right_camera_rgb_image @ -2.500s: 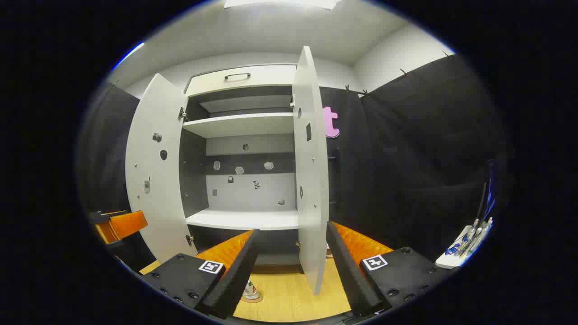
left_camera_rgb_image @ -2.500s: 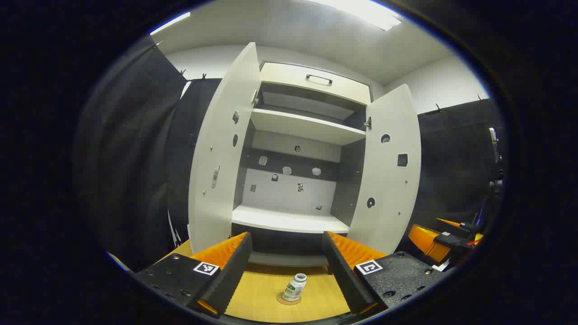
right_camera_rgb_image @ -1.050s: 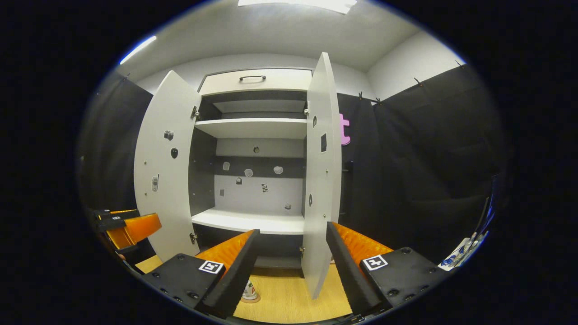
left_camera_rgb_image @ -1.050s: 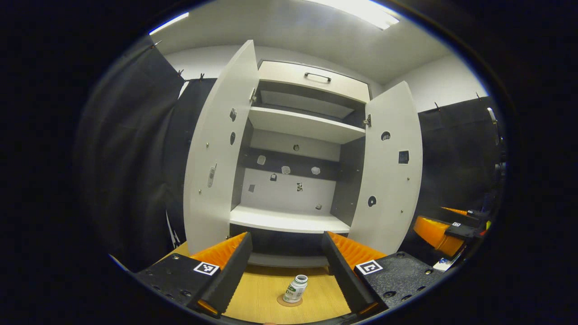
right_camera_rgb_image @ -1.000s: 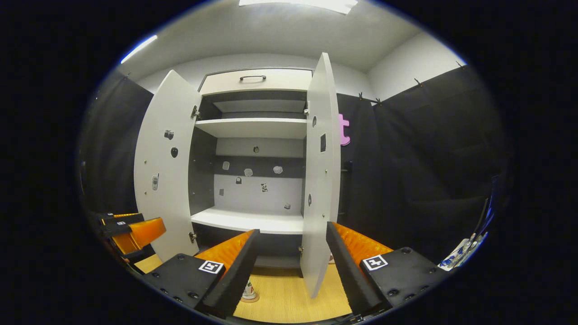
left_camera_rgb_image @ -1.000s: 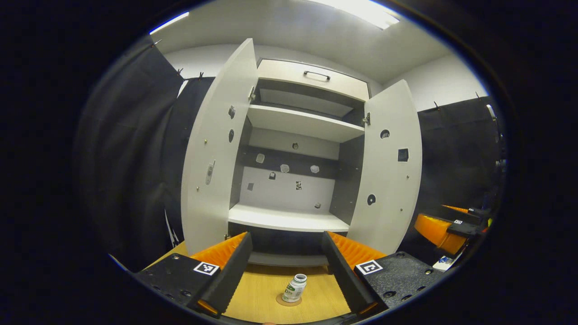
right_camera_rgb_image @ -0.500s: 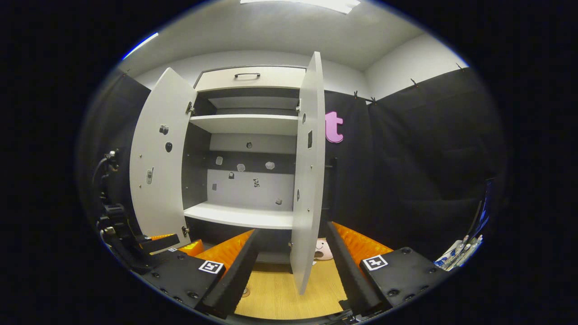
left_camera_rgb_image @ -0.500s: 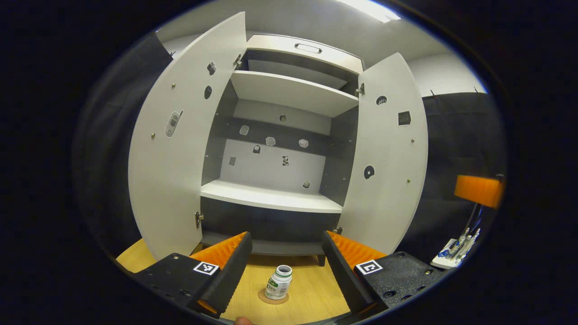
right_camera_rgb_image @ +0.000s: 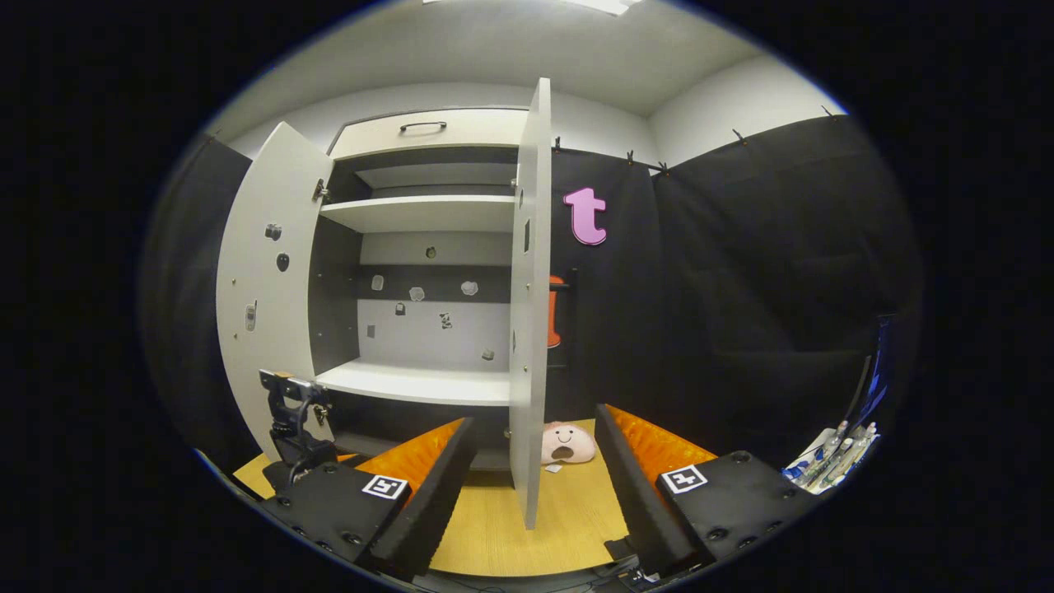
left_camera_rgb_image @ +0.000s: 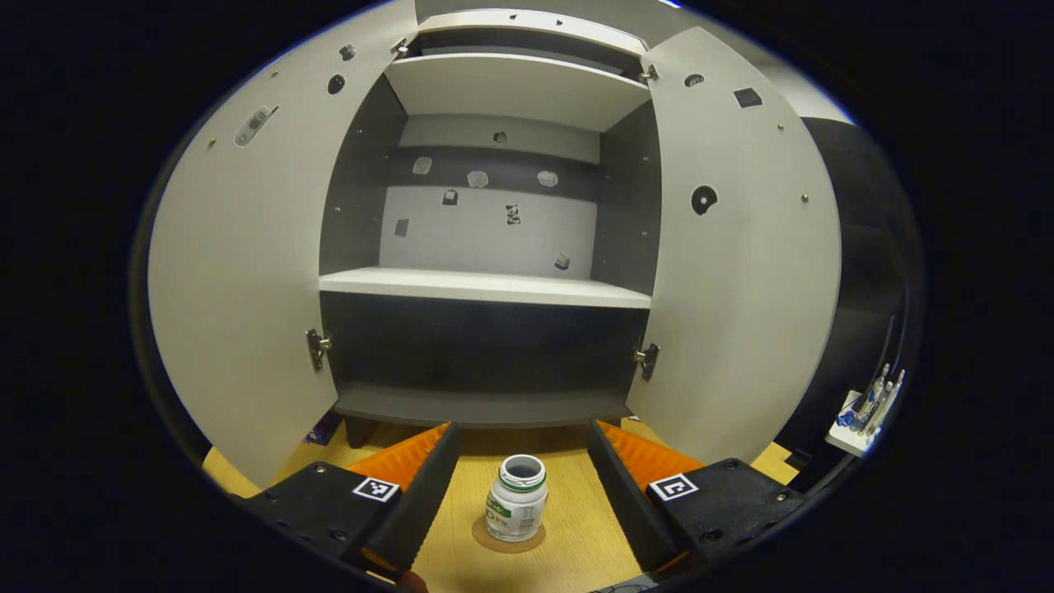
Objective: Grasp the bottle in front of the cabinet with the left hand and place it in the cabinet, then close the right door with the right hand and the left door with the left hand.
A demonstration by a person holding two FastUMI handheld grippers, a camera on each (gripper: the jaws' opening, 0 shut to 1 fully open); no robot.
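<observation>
Left tongs point(left_camera_rgb_image: 520, 494): spread wide and gripping nothing; in the left gripper view the two fingers run up from 7 and 5 o'clock on either side of the bottle, neither one touching it.
Bottle point(left_camera_rgb_image: 516, 499): upright on a round brown coaster point(left_camera_rgb_image: 487, 535) on the wooden table point(left_camera_rgb_image: 576, 535), cap off, its mouth open toward the camera; white body with a green band under the rim. It stands at 6 o'clock in the left gripper view, in front of the cabinet and outside it.
Cabinet point(left_camera_rgb_image: 486, 284): both doors swung out. Left door point(left_camera_rgb_image: 247, 272) reaches toward 9 o'clock, right door point(left_camera_rgb_image: 741, 255) toward 3 o'clock. The lower shelf point(left_camera_rgb_image: 484, 287) sits near the centre of the view, another shelf above it at 12 o'clock.
Right tongs point(right_camera_rgb_image: 533, 494): also held wide apart and gripping nothing. In the right gripper view the right door is seen edge-on point(right_camera_rgb_image: 527, 329), rising between the fingers toward 12 o'clock; whether either finger touches it cannot be told.
Plush toy point(right_camera_rgb_image: 566, 443): pink, on the table just right of the door's edge.
Tray of pens point(right_camera_rgb_image: 832, 461): white, at 4 o'clock in the right gripper view.
</observation>
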